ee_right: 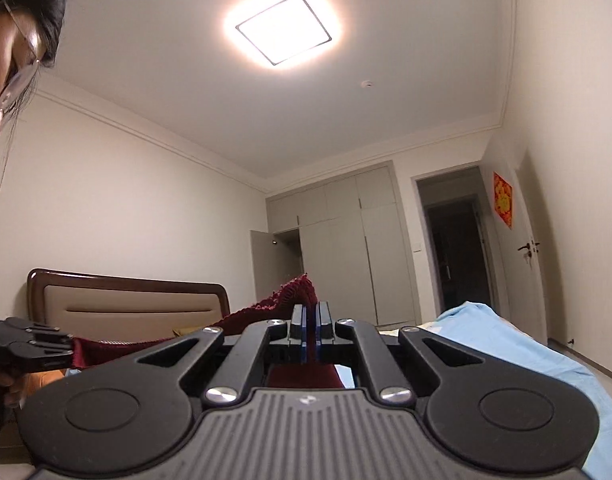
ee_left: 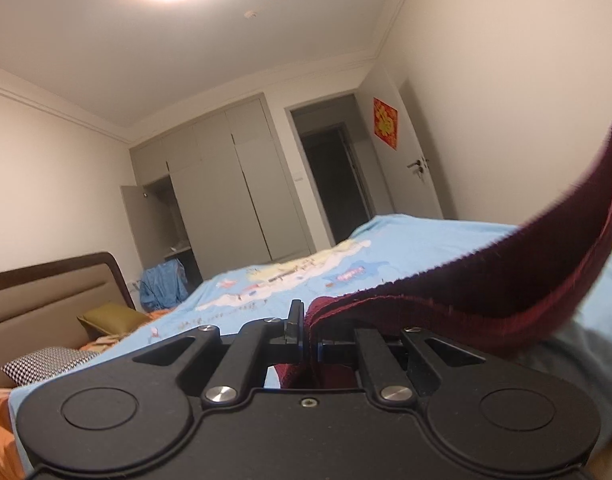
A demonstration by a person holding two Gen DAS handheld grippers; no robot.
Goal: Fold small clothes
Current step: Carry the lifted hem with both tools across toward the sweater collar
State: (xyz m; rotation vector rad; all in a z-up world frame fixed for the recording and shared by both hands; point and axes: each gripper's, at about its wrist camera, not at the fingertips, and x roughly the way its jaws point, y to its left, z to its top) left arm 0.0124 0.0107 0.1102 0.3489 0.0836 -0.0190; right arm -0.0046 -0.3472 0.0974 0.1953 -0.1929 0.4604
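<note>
A dark red knitted garment (ee_left: 486, 280) is held up in the air between both grippers, above a bed with a light blue printed cover (ee_left: 406, 248). My left gripper (ee_left: 308, 332) is shut on one edge of it, and the cloth sweeps up and to the right. My right gripper (ee_right: 311, 324) is shut on another edge of the dark red garment (ee_right: 274, 306), which stretches left to the left gripper (ee_right: 42, 346) seen at the frame's left edge. Both cameras tilt upward toward the ceiling.
A padded headboard (ee_right: 134, 304) stands at the left, with pillows (ee_left: 50, 360) and an olive cushion (ee_left: 110, 316) below it. A grey wardrobe (ee_left: 234, 192) with one open door, a dark doorway (ee_left: 334, 188) and a closed door (ee_left: 418, 172) lie beyond. A person's head (ee_right: 22, 40) leans in at upper left.
</note>
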